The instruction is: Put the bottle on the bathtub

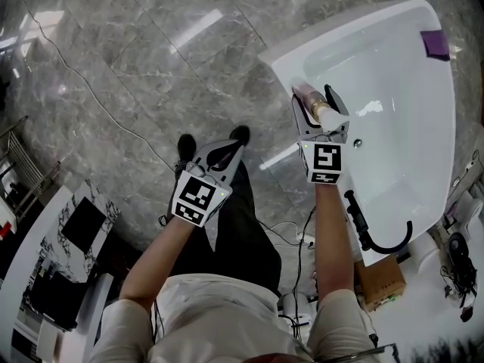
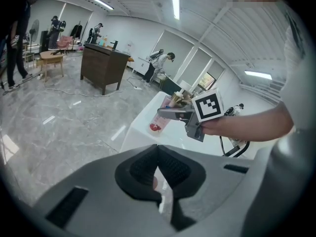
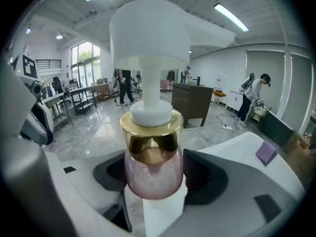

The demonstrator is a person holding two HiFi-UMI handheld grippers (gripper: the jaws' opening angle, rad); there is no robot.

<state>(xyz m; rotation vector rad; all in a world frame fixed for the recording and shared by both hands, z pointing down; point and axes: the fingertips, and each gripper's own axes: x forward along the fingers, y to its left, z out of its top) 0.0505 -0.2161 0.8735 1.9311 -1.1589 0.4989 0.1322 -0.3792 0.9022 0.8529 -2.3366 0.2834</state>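
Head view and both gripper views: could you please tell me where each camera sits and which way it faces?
Head view: on the person's head, looking steeply down at the bathtub; both forearms, left gripper and right gripper show.
Left gripper view: behind its shut, empty jaws, facing the right gripper and bathtub.
Right gripper view: behind its jaws, closed on the bottle, facing out over the bathtub.
Shared: all show bottle and bathtub.

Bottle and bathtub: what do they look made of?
Bottle: clear pink body, plastic or glass, can't tell; it shows a see-through tint. Collar: shiny gold, mirror-like, likely metallised plastic. Pump: matte white plastic. Bathtub: glossy white, acrylic or enamel, with bright glare spots.
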